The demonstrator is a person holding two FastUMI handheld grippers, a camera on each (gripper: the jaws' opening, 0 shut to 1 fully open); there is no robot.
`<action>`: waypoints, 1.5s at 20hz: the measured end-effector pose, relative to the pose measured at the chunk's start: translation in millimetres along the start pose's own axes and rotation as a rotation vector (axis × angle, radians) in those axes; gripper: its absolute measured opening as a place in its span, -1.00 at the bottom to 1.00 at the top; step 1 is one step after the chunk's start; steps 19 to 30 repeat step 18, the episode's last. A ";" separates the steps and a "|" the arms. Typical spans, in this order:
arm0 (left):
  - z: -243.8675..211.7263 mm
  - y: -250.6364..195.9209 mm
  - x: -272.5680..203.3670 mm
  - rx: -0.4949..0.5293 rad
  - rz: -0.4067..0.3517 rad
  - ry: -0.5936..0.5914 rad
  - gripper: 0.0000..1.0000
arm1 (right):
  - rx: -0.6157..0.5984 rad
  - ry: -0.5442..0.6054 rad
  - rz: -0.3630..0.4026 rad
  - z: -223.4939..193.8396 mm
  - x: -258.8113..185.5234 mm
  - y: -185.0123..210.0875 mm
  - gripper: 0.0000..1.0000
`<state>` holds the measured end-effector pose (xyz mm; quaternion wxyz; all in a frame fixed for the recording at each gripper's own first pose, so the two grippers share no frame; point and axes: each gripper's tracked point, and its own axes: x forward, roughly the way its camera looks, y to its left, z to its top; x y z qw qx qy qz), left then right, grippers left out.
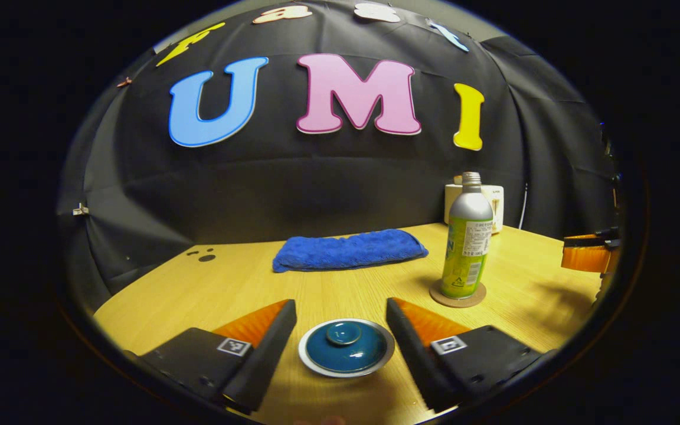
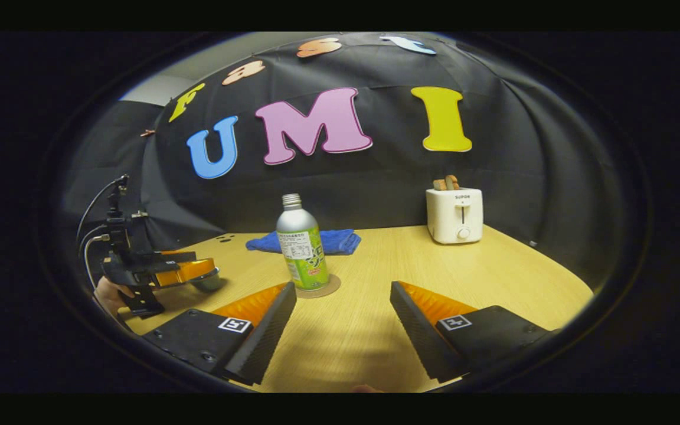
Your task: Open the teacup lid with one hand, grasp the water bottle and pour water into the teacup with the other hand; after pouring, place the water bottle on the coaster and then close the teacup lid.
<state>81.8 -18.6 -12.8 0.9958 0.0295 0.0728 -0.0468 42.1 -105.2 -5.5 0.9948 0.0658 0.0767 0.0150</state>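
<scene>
Between the spread fingers of the left gripper [image 1: 341, 336] sits the lid [image 1: 346, 347], on its cup with the knob up; the jaws stand wide to either side of it and touch nothing. Beyond it to the right the bottle [image 1: 467, 236] stands upright on its coaster [image 1: 458, 297], with a blue towel [image 1: 349, 249] farther back on the table [image 1: 210, 289] and a toaster [image 2: 454, 215] near the wall. The right gripper [image 2: 343, 319] hangs open too, holding nothing, with the bottle ahead and a little left of its line, well apart from it. In its view the left gripper shows at far left, low over the cup, a hand [image 2: 110, 295] behind it.

With the bottle parked and the lid seated, this could be the start, before the lid comes off, or the end, just after it is set back; I cannot tell which. If the start, the left must close on the knob squarely and lift straight up, while the right reaches for the bottle's body.
</scene>
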 end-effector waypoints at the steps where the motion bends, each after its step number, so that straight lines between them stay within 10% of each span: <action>1: 1.6 -0.7 0.6 0.000 0.000 -0.011 0.96 | 0.001 -0.004 -0.003 2.5 -1.3 0.9 0.98; 14: 58.7 -15.7 -88.4 -0.039 0.031 -0.250 0.94 | -0.087 -0.128 -0.060 31.3 -20.3 50.1 0.97; 30: 42.6 -21.1 -90.2 -0.088 -0.001 -0.231 0.95 | -0.104 -0.129 -0.067 16.1 -11.4 62.7 0.98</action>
